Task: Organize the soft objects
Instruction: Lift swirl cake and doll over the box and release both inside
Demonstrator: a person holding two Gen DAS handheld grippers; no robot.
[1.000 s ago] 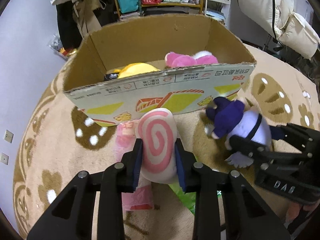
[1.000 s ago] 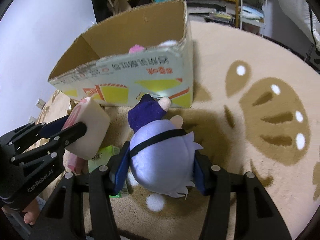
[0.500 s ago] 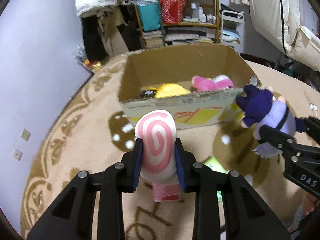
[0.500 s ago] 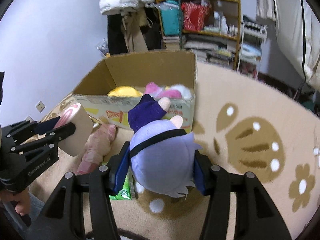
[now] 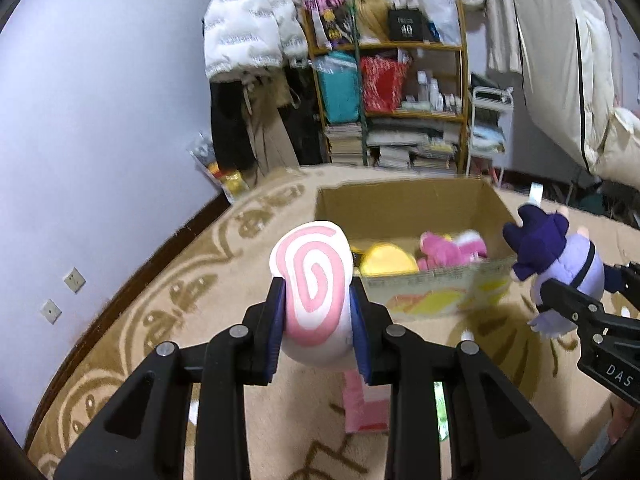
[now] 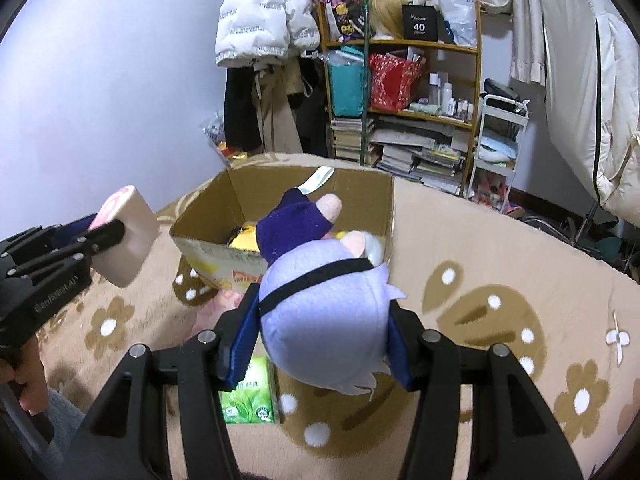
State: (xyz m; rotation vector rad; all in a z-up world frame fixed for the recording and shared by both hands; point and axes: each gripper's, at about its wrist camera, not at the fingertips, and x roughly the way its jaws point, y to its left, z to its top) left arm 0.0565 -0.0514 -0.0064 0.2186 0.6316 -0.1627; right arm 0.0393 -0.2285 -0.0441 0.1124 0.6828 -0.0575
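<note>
While the left gripper (image 5: 316, 320) clamps the pink swirl plush (image 5: 312, 280) and the right gripper (image 6: 320, 336) squeezes the purple doll (image 6: 324, 304), both held above the rug short of the cardboard box (image 6: 216, 246), each should clear the near wall before letting go.

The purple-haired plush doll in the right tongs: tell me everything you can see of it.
The plush doll is soft fabric: a rounded lavender head crossed by a black strap, a dark purple body with pink limb ends pointing toward the cardboard box. The right tongs squeeze its head from both sides, holding it in the air over the rug, short of the box. Its face is hidden. Nothing else touches it.
</note>
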